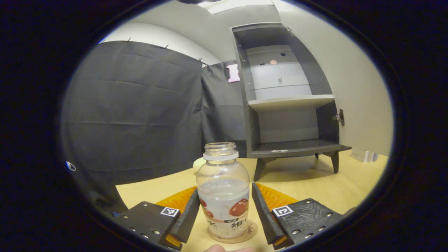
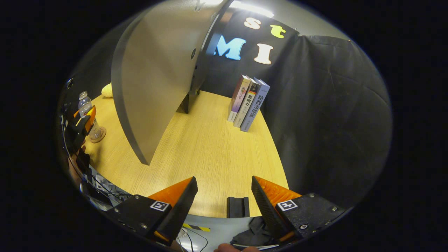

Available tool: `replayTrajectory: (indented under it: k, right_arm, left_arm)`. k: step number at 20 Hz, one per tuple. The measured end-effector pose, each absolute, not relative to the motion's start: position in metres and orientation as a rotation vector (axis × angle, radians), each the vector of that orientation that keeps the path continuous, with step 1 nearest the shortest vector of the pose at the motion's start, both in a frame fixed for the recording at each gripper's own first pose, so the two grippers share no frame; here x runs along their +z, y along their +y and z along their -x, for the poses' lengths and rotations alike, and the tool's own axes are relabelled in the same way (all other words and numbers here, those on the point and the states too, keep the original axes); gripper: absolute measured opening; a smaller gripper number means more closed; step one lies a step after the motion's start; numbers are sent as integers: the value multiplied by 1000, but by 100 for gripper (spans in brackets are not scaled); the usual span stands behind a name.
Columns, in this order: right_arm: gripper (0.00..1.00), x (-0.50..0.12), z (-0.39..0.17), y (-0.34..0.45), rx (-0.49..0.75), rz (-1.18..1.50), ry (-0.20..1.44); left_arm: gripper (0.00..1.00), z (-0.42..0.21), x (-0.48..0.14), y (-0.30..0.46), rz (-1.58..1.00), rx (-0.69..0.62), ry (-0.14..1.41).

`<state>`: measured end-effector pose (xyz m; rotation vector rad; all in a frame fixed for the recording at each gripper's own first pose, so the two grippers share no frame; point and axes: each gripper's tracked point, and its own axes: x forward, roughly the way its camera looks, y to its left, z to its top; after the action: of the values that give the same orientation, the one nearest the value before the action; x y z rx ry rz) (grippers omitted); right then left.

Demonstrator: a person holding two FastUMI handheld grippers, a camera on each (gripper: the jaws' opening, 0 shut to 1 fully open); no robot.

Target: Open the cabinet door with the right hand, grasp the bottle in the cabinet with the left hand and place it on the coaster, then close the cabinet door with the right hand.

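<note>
A clear capless bottle (image 1: 223,189) with a fruit label stands upright on a round coaster (image 1: 246,236) on the wooden table. My left gripper (image 1: 224,194) is open around it, one finger close on each side with small gaps. Behind it stands the dark cabinet (image 1: 290,101), its shelves bare and its door (image 1: 357,87) swung wide open to the right. In the right gripper view that door (image 2: 154,80) juts out over the table, and the bottle (image 2: 84,101), coaster (image 2: 98,137) and left gripper (image 2: 82,120) sit at far left. My right gripper (image 2: 224,185) hangs open over the table's near edge, holding nothing.
Three books (image 2: 248,103) stand upright against the back cloth. A pale yellow object (image 2: 106,90) lies beside the cabinet. A small black block (image 2: 238,207) sits at the table's front edge. Cables lie below the table at lower left.
</note>
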<state>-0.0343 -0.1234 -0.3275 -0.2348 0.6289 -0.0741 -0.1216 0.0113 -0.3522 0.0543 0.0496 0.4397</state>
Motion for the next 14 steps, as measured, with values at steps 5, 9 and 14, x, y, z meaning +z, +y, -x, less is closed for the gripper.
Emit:
replayTrajectory:
  k: [5, 9, 14]
  right_arm:
    - [95, -334, 38, -124, -66, 249, 642]
    - [95, -342, 38, -117, -42, 223, 657]
    - [95, -333, 37, -117, -35, 226, 632]
  left_arm:
    - [81, 123, -350, 13, -85, 460, 76]
    - [81, 125, -325, 12, -92, 449, 37]
    - [81, 120, -306, 9, -106, 415, 20]
